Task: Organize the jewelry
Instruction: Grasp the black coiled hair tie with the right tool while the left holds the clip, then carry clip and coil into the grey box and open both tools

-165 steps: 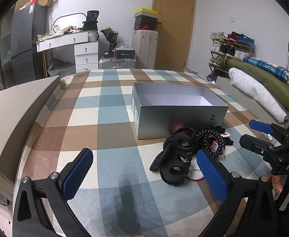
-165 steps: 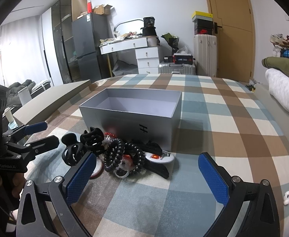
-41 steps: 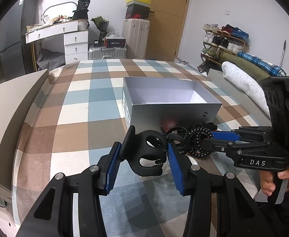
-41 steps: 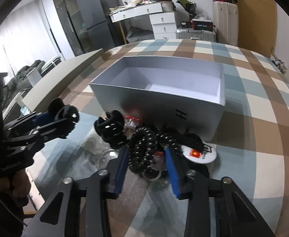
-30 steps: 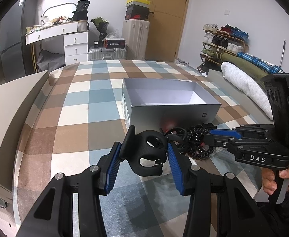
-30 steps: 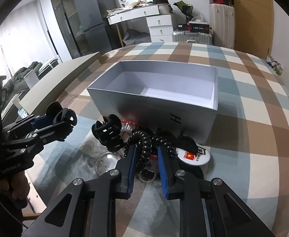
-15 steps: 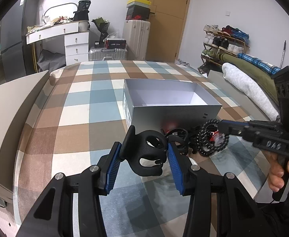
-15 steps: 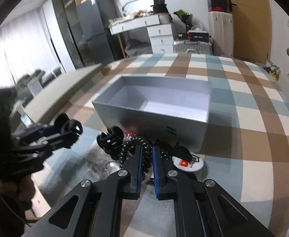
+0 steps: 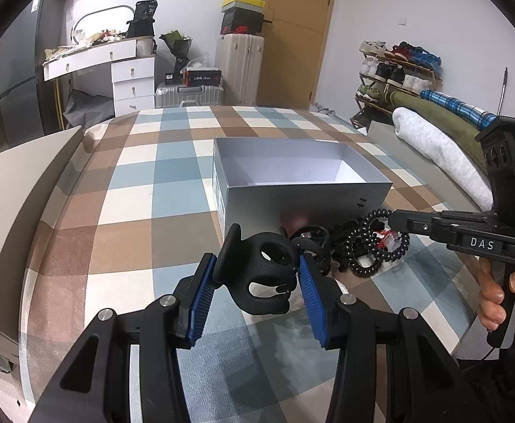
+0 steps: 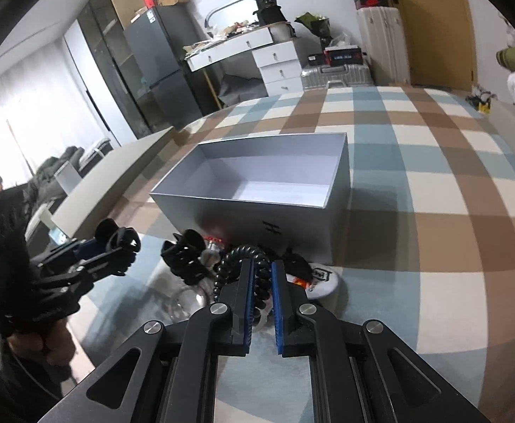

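Note:
My left gripper (image 9: 255, 276) is shut on a black claw hair clip (image 9: 257, 276) and holds it above the checked cloth, in front of the open silver box (image 9: 306, 204). My right gripper (image 10: 260, 283) is shut on a black spiral hair tie (image 10: 243, 264) lifted just off the pile; it also shows in the left wrist view (image 9: 373, 243). The left gripper with its clip appears at the left of the right wrist view (image 10: 116, 243). The box (image 10: 257, 211) looks empty inside.
A second black claw clip (image 10: 185, 257), a white round badge (image 10: 322, 280) and small clear and red items lie in the pile in front of the box. A long beige board (image 9: 21, 183) lies at the left. Rolled bedding (image 9: 440, 151) lies at the right.
My right gripper has closed fully on the spiral hair tie and lifted it and tilted. My left gripper keeps holding the claw clip, nearly still.

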